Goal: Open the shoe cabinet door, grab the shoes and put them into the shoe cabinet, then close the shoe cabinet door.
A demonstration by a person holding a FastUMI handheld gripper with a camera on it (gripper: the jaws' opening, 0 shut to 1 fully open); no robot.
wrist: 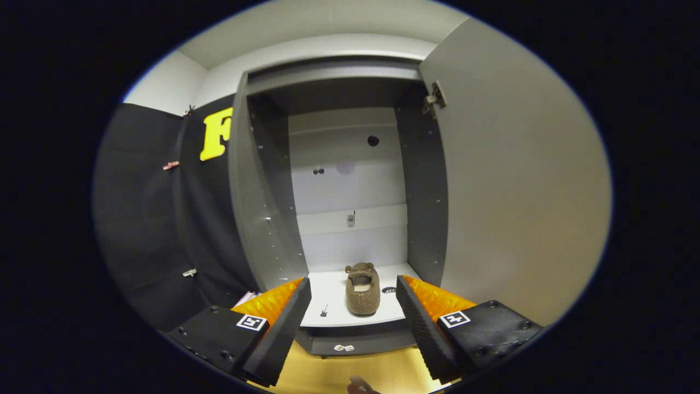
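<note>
**Slipper on the cabinet floor, gripper open in front of it**

Nearest the camera, the gripper (pixel 353 323) has its two fingers spread wide apart with nothing between them; neither one touches anything. Each finger carries a small square black-and-white marker on its upper block. Below and between the fingers lies a strip of light wooden floor (pixel 328 375), and at its very near edge a small brownish shape (pixel 361 387) pokes in, too little of it visible to tell what it is.

Just ahead of the fingers is the dark front lip of the shoe cabinet (pixel 355 342), with a small sticker on it. Beyond that lip, on the pale bottom shelf (pixel 333 295), lies a brown fuzzy slipper (pixel 362 290). It sits lengthwise, roughly midway between the two fingers as seen from here, its opening facing up. A small dark mark lies on the shelf to the slipper's left and another just to its right.

The cabinet door (pixel 519 186) stands swung open on the right, its hinge (pixel 433 98) showing near the top. The left side panel (pixel 257 197) is dark grey with rows of small holes. Farther back, the pale rear panel (pixel 350 180) has a round hole near the top and a small fitting lower down.
</note>
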